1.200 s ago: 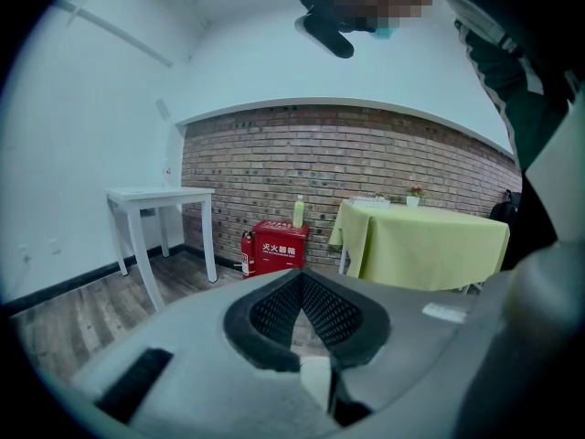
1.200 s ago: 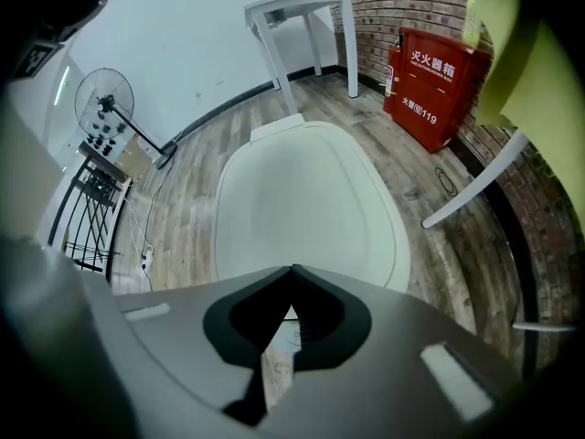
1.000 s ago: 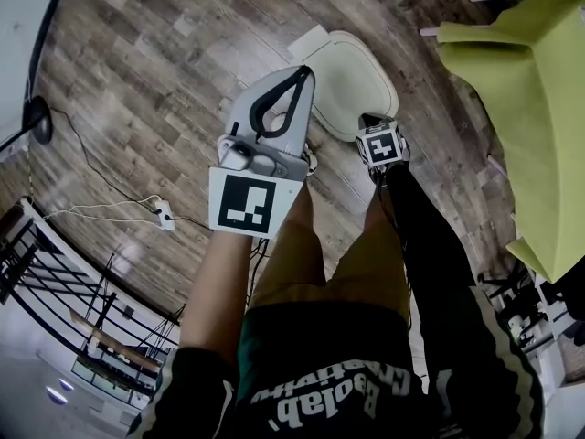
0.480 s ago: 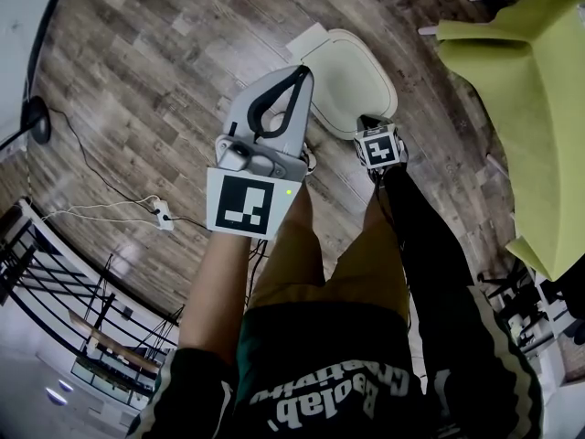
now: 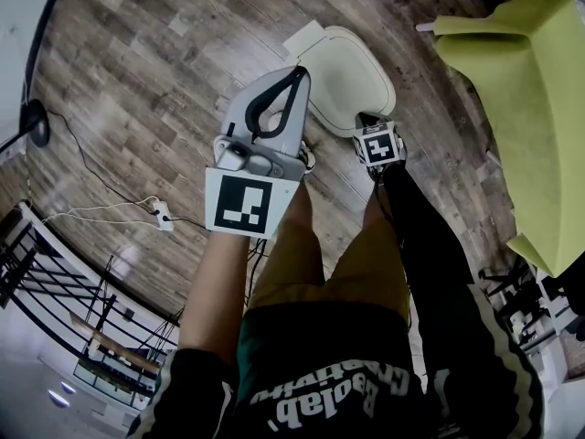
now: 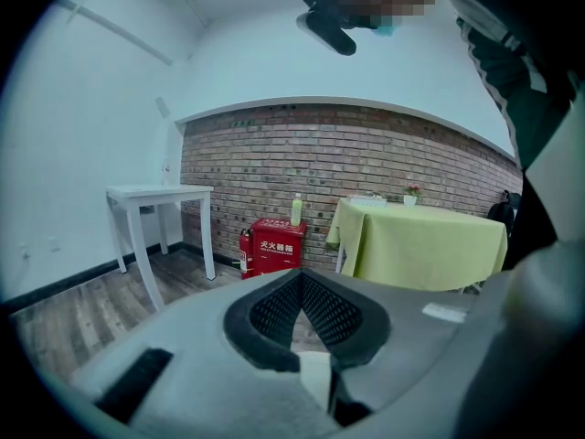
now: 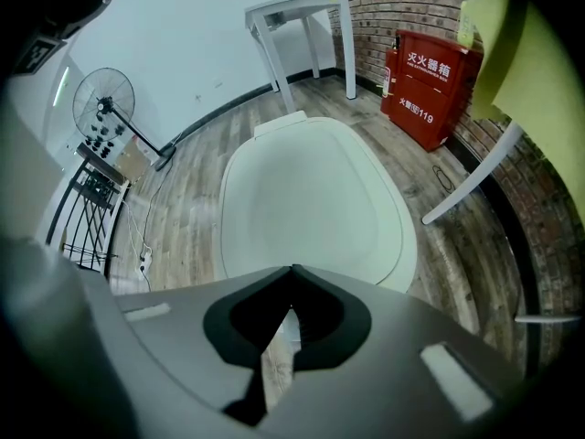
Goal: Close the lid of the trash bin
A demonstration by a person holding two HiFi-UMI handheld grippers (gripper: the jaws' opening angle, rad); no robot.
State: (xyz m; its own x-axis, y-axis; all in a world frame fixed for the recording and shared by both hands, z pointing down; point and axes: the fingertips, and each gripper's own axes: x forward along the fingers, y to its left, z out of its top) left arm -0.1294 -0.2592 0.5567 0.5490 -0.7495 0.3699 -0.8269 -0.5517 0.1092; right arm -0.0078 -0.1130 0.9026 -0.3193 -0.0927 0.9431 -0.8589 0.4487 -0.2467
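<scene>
The left gripper [image 6: 300, 274] has its fingers [image 6: 274, 311] pressed tip to tip on nothing and points level at a brick wall [image 6: 366, 154]. The right gripper [image 7: 292, 271] is empty too, with its fingers [image 7: 315, 323] meeting at the tips, and it points down. The white trash bin [image 7: 311, 199] stands on the wooden floor [image 7: 196, 167] at 12 o'clock from those tips, its lid lying flat and closed.

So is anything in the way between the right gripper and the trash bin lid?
Nothing visible. In the right gripper view the right gripper, jaws together, points straight at the white lid, and only bare wooden floor shows near its tips. The lid looks to be lying flat on the bin.
</scene>
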